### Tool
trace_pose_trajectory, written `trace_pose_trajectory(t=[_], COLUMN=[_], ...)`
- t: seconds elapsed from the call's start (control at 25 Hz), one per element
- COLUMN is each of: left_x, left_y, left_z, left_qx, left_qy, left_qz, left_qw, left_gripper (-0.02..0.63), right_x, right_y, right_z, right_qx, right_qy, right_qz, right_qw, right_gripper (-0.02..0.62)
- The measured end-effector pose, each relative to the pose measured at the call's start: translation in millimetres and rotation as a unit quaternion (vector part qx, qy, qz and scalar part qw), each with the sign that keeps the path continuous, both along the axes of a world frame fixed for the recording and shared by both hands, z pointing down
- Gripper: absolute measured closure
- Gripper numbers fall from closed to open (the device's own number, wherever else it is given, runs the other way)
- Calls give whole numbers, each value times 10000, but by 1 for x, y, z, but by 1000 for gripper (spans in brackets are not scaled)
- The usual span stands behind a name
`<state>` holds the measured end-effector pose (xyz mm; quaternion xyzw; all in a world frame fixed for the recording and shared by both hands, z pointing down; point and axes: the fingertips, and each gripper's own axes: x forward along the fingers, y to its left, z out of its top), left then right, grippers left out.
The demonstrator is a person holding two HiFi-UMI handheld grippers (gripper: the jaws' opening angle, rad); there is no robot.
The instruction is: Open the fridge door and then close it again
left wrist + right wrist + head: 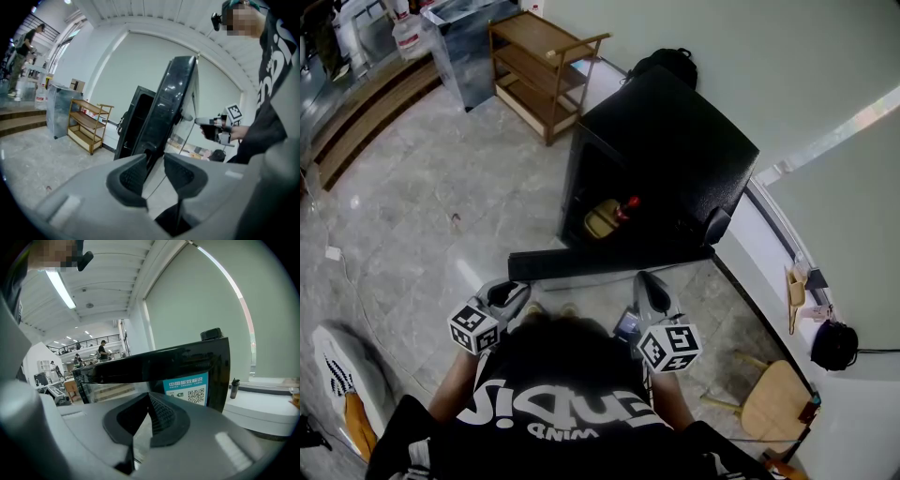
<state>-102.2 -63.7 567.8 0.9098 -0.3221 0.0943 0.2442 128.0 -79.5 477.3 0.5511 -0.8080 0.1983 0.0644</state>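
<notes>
— Where was the fridge door?
— The door stood swung wide, near us. The black fridge gaped behind it.
— And our claws?
— Our left gripper sat by the door's left end, jaws apart, clamping nothing. Our right gripper had its jaws together, empty. We judged the opening done and the closing still left.

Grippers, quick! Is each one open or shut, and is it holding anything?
Left gripper: open, holding nothing; the fridge door stands beyond it.
Right gripper: shut, tips together, holding nothing.
</notes>
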Motion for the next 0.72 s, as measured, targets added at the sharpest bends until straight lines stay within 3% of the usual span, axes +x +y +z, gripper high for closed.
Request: trace_pose_trajectory(t=[0.72], left_x=[-2], left_y=[-37], left_z=[2], left_qx=[138], left_qy=[-13], left_qz=[-198], left_qw=[9997], left_gripper=[477], right_x=[-4], right_y=[-10], right_z=[1], right_qx=[72], right_qy=[-43], right_qz=[-79], right_qw=[9999], right_gripper=[598])
